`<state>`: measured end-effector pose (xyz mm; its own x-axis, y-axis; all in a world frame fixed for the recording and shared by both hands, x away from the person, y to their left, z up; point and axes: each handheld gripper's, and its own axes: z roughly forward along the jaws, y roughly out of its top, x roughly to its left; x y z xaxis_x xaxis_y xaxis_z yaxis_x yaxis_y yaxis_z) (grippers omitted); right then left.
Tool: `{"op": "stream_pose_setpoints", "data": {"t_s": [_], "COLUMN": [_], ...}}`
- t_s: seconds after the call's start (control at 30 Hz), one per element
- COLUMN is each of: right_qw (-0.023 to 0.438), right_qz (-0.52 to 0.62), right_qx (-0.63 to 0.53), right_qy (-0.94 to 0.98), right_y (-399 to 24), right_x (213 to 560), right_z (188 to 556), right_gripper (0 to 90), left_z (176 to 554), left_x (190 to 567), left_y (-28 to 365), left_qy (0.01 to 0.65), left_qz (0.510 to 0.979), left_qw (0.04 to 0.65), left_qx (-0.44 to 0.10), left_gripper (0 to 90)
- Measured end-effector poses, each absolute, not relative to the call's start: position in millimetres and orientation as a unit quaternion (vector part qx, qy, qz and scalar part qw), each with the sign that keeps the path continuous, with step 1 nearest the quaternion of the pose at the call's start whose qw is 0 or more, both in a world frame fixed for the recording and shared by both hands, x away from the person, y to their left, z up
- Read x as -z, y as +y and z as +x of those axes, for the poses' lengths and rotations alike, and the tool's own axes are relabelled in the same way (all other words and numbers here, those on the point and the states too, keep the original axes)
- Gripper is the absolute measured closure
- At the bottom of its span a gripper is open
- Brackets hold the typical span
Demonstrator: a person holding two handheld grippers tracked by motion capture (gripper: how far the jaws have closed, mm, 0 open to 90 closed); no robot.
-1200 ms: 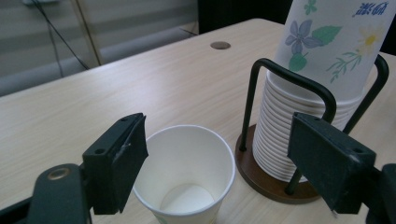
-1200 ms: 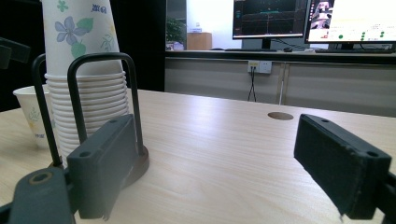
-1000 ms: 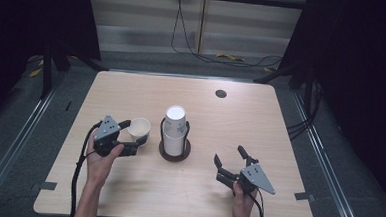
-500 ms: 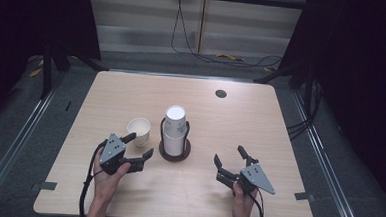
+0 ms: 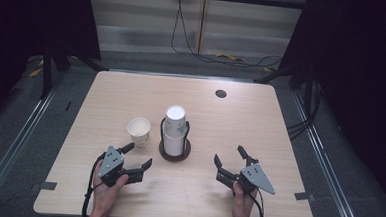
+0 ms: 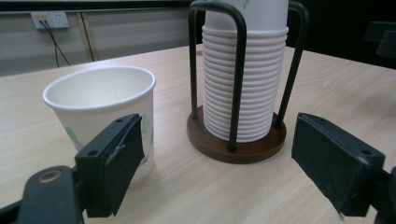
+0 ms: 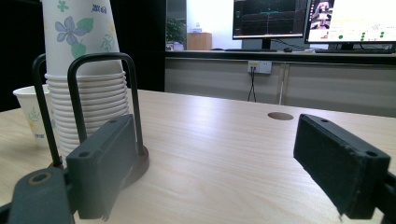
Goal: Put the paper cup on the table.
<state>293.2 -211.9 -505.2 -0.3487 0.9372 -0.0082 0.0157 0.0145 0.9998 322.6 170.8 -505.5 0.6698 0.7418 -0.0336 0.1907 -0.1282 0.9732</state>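
Note:
A single white paper cup (image 5: 139,129) stands upright on the table, just left of a dark wire holder (image 5: 174,155) with a stack of paper cups (image 5: 174,132). My left gripper (image 5: 138,154) lies low near the front edge, a little short of the single cup. Its jaws have just been opening and stand open with nothing between them. In the left gripper view the cup (image 6: 102,112) sits beyond the left jaw and the stack (image 6: 245,84) straight ahead. My right gripper (image 5: 228,155) rests open and empty to the right of the holder, with the stack (image 7: 86,70) at its left.
A small dark round hole (image 5: 221,94) sits in the tabletop at the back right. Beyond the table's far edge are cables on the floor and dark frame posts. Monitors (image 7: 345,21) glow in the background of the right gripper view.
My left gripper has let go of the single cup and drawn back toward the front edge, sinking lower. The cup stays upright beside the holder. The right gripper has not moved.

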Motion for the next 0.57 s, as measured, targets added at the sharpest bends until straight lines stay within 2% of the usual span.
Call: {"op": "stream_pose_setpoints", "data": {"t_s": [0.2, 0.57], "right_qw": [0.402, 0.399], "right_qz": [0.405, 0.409], "right_qx": [-0.574, -0.572], "right_qy": [0.588, 0.588], "right_y": [-211.9, -212.2], "right_x": [505.2, 504.8], "right_z": [293.3, 294.6], "right_gripper": [12.8, 12.5], "left_z": [320.1, 312.7], "left_x": [508.3, 510.4], "left_y": [166.4, 169.5], "left_qy": [0.319, 0.314], "left_qz": [0.715, 0.686], "left_qw": [0.568, 0.598], "left_qx": [-0.254, -0.27], "left_gripper": [16.3, 15.8]}}
